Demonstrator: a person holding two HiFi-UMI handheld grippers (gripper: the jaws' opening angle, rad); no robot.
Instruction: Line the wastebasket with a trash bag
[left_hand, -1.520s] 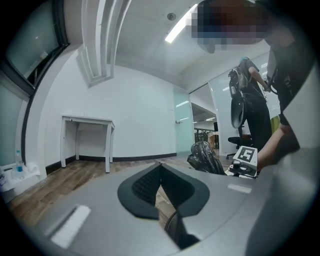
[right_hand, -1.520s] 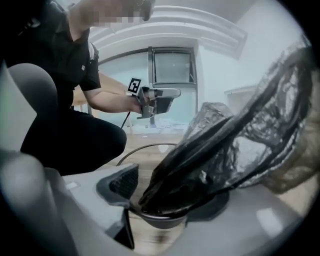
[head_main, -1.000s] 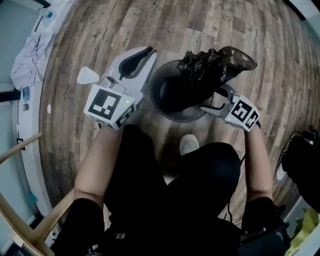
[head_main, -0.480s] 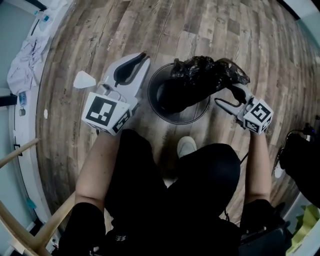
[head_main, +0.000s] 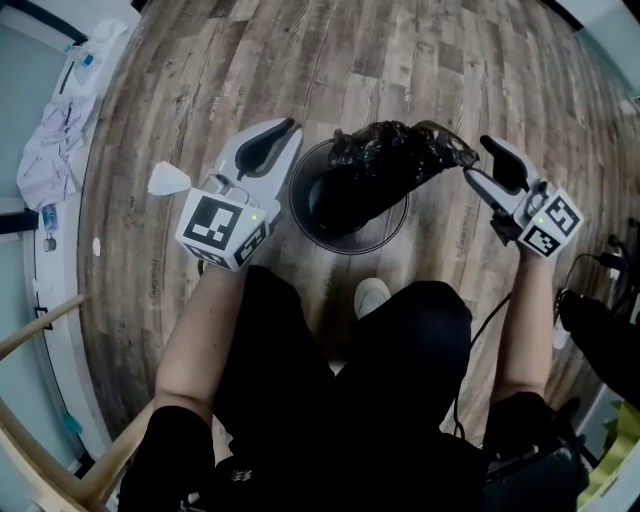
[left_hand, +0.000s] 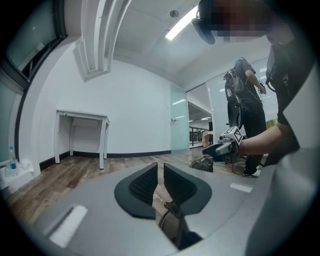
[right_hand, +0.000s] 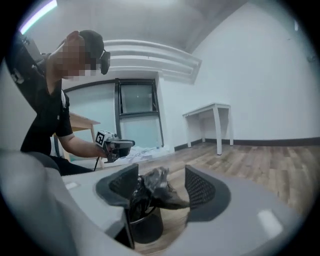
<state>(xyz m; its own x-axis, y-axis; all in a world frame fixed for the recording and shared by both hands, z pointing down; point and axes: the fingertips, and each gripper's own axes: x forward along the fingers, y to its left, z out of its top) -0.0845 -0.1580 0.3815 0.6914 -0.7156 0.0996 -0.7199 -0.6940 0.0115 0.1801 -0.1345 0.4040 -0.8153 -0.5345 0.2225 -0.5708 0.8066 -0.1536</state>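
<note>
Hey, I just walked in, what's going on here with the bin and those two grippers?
A seated person is lining a round wastebasket on the wood floor with a black trash bag. The bag lies bunched across the basket's top, not yet spread over the rim. The right gripper is beside the bag's right edge, jaws apart, gripping nothing. The left gripper hovers by the basket's left rim, jaws nearly together and empty.

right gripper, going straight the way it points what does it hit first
Probably the crumpled black trash bag draped on the wastebasket: it lies dead ahead between the open tongs of the right gripper, distance unclear.
</note>
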